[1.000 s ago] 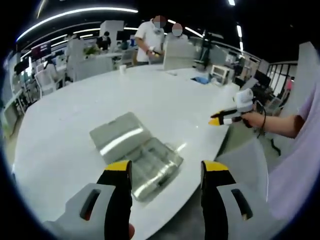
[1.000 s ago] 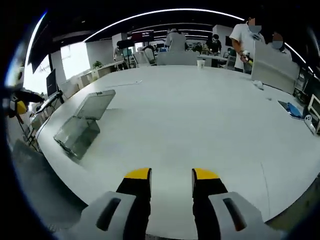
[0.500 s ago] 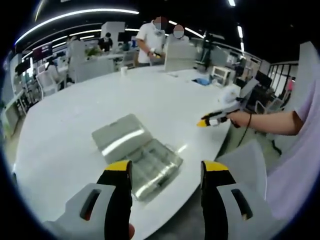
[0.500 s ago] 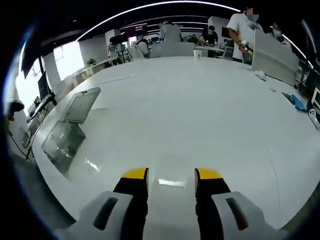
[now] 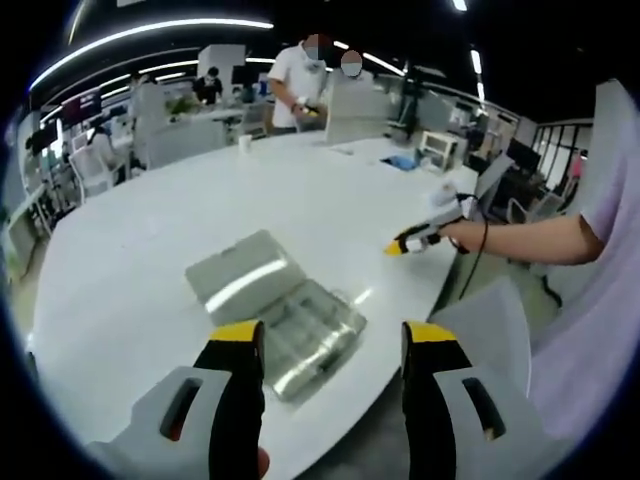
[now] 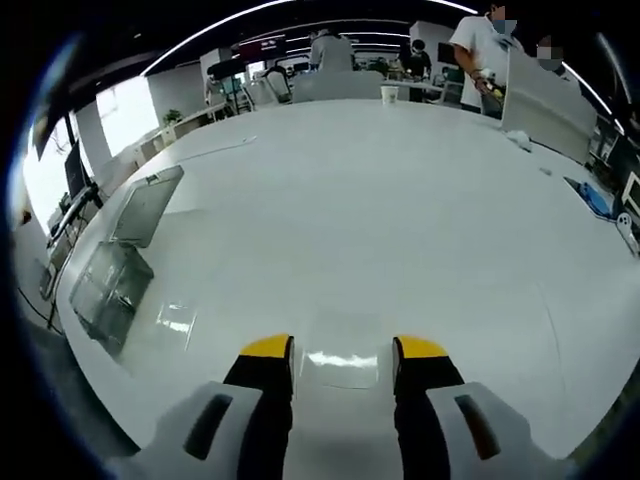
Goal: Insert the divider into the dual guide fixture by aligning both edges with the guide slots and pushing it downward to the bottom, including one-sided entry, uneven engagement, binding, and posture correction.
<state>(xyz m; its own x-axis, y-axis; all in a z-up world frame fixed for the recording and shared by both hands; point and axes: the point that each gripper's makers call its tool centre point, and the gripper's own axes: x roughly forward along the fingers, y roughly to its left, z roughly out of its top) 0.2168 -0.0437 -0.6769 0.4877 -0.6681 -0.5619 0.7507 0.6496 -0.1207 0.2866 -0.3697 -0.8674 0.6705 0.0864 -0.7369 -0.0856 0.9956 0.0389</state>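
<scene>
Left gripper (image 5: 332,345) hovers over the near edge of the white tabletop (image 5: 150,240); its yellow-tipped fingers (image 5: 238,338) are spread wide, nothing between them. Just beyond the tips lies the clear plastic fixture box (image 5: 310,335), lid (image 5: 238,272) swung open flat behind it. The pair's long axis runs diagonally in the left gripper view, lid end toward upper left, tray end toward the table edge at lower right. Ribbed slots show faintly inside the tray; details are too blurred to read.

The right gripper (image 5: 408,242), held in a person's hand (image 5: 462,232), reaches in over the tabletop edge from the right of the left gripper view, yellow tips pointing left toward the box but well apart from it.

In the right gripper view, the right gripper (image 6: 335,350) sits low over the tabletop (image 6: 420,200), fingers (image 6: 265,350) parted. Between and just ahead of the tips lies a flat, transparent divider (image 6: 342,358), lying on the surface, roughly rectangular, its long axis across the finger gap; whether the fingers touch it I cannot tell. The fixture box (image 6: 105,290) with raised lid (image 6: 145,205) sits far left near the table edge, well apart from the divider.

People (image 5: 298,85) stand at the far side.
</scene>
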